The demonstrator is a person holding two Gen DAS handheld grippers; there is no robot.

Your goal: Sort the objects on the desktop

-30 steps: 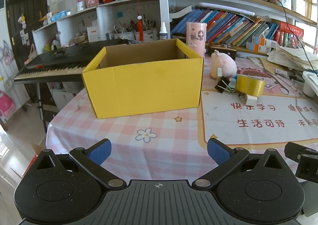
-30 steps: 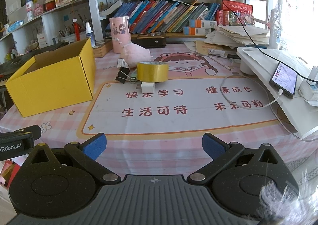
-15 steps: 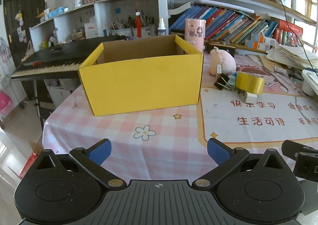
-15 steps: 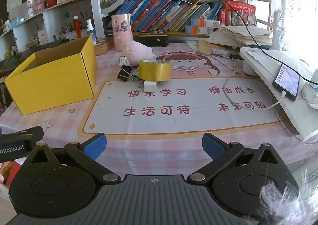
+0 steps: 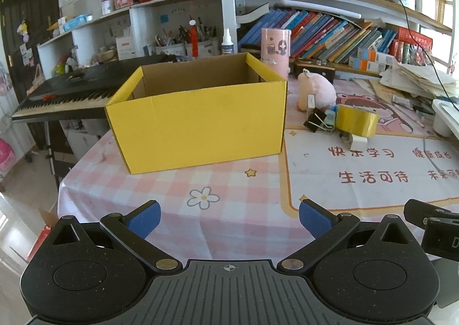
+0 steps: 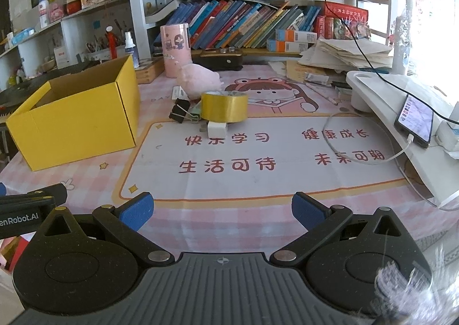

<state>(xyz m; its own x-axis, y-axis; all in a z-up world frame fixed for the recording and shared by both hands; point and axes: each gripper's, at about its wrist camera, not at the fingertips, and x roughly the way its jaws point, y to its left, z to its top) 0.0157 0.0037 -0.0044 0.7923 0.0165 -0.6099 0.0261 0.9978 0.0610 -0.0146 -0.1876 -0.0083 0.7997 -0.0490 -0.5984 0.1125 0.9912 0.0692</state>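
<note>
Looking along the left gripper (image 5: 228, 217), left wrist view: blue pads (image 5: 144, 219) spread wide, holding nothing, low above the pink checked tablecloth (image 5: 172, 190). Straight ahead, open yellow box (image 5: 198, 121), upright, interior hidden. To its right, clustered on the printed mat (image 5: 370, 170): pink plush toy (image 5: 317, 89), black binder clip (image 5: 315, 121), roll of gold tape (image 5: 357, 120), small white block (image 5: 357, 142) just before the roll.

Looking along the right gripper (image 6: 222, 208), right wrist view: pads spread wide, gripping nothing. Box (image 6: 74, 121) at left; tape (image 6: 224, 106), clip (image 6: 179, 112), block (image 6: 217, 129) and plush (image 6: 198, 81) close together at centre. Phone (image 6: 414, 120) on a white stand at right.
</note>
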